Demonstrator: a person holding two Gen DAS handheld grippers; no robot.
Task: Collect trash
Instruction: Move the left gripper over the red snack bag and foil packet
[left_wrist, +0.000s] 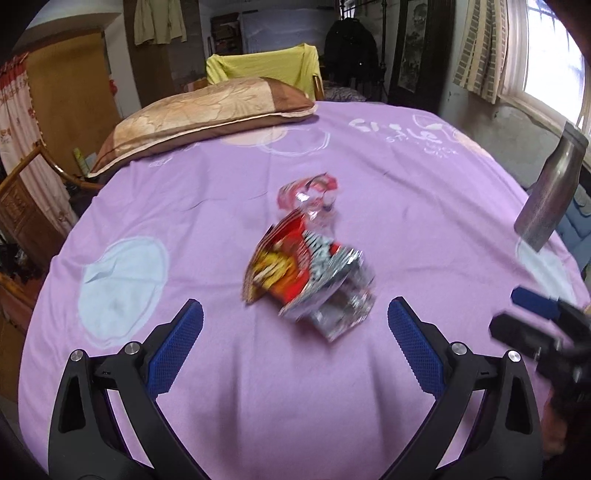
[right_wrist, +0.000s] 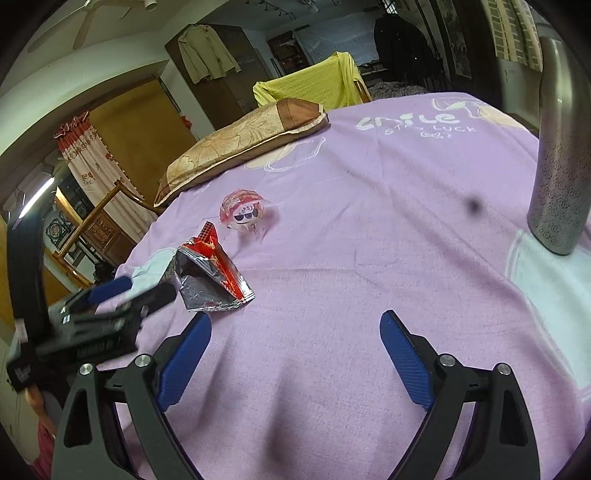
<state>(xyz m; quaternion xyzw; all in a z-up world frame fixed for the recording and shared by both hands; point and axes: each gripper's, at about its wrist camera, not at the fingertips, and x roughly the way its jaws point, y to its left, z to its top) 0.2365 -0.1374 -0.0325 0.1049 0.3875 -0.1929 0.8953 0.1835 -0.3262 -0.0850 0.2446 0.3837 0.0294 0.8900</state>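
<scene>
The left gripper (left_wrist: 295, 317) tilts down toward the bed, its blue pads spread wide with nothing between them. Just ahead of its tips lies the snack bag (left_wrist: 295, 273), red and yellow outside, torn open to show silver foil. The bag is blurred in the left view, but its long axis seems to run away from the gripper, toward the far side of the bed. Just beyond the bag sits a clear wrapper (left_wrist: 314, 195) with red print, crumpled.

The right gripper (right_wrist: 295, 339) also slants down, jaws wide and empty over bare sheet (right_wrist: 369, 258). From there the bag (right_wrist: 214, 273) lies left of its tips, apart from them, beside the left gripper. A steel bottle (right_wrist: 557, 166) stands upright on the sheet to the right. A pillow (right_wrist: 240, 144) lies at the far edge.
</scene>
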